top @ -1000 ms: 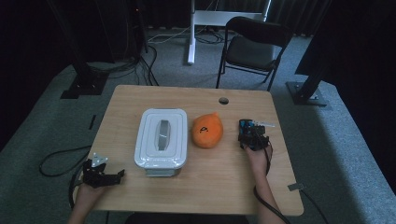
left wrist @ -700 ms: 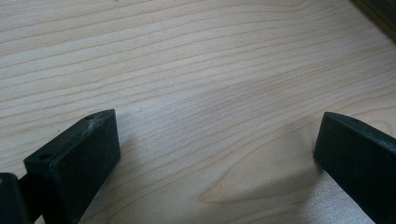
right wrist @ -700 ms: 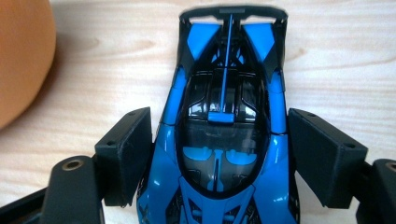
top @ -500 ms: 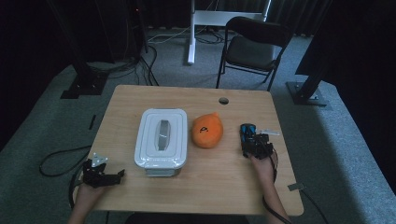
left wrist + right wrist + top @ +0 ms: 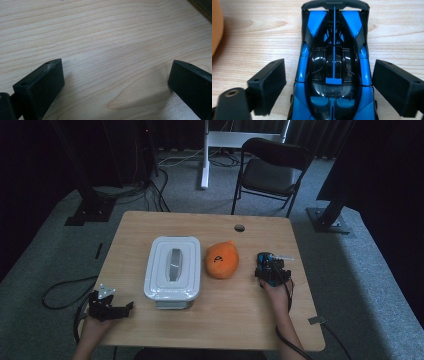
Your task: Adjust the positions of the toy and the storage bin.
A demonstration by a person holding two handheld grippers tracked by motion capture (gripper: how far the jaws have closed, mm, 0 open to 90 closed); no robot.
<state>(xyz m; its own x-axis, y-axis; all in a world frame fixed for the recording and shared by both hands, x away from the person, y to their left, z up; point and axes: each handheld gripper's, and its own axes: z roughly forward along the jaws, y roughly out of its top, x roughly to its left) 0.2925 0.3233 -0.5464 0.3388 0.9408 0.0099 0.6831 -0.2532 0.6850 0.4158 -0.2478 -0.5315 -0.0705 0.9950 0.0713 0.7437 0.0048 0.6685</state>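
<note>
Wooden worktop (image 5: 225, 315) carried a blue toy car (image 5: 266, 264) beside an orange plush (image 5: 222, 260). Left tongs (image 5: 116, 82) stood spread over bare wood. Right tongs (image 5: 329, 83), just opened, straddled the car without pressing.

On the bench (image 5: 240, 315), the toy car (image 5: 334, 72) lies between the jaws of the right tongs (image 5: 270, 273) with a gap on each side, the plush toy (image 5: 222, 260) just left of them, the lidded box (image 5: 173, 273) farther left, and the left tongs (image 5: 111, 305) near the bench's left front edge.
</note>
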